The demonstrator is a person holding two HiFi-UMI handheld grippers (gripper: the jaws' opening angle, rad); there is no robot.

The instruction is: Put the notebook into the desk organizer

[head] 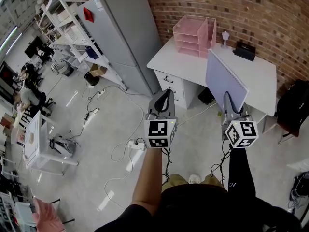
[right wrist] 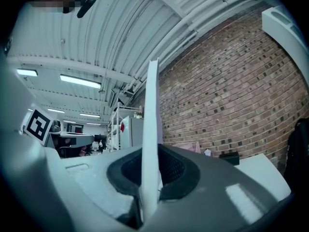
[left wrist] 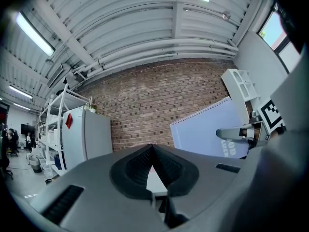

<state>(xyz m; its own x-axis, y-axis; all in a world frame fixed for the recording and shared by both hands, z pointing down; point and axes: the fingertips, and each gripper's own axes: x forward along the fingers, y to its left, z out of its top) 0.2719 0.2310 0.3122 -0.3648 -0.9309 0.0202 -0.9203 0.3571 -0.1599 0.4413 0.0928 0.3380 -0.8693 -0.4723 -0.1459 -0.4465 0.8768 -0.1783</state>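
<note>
Head view: our right gripper [head: 228, 102] holds the lavender spiral-bound notebook [head: 226, 76] upright at 2 o'clock, short of the pink plastic desk organizer [head: 193, 35] at 1 o'clock. Left gripper view: our left gripper [left wrist: 152, 151] has its jaws together, empty. Right gripper view: the jaws pinch the notebook's edge, and we think so thin a hold could let it swing.

Both arms reach forward from the bottom of the head view, side by side; the left forearm [head: 150, 178] is bare, the right arm [head: 239, 170] black-sleeved; left tongs [head: 163, 96] pinched together, empty; right tongs [head: 230, 101] clamped on the lower edge of the upright notebook [head: 226, 75].
</note>
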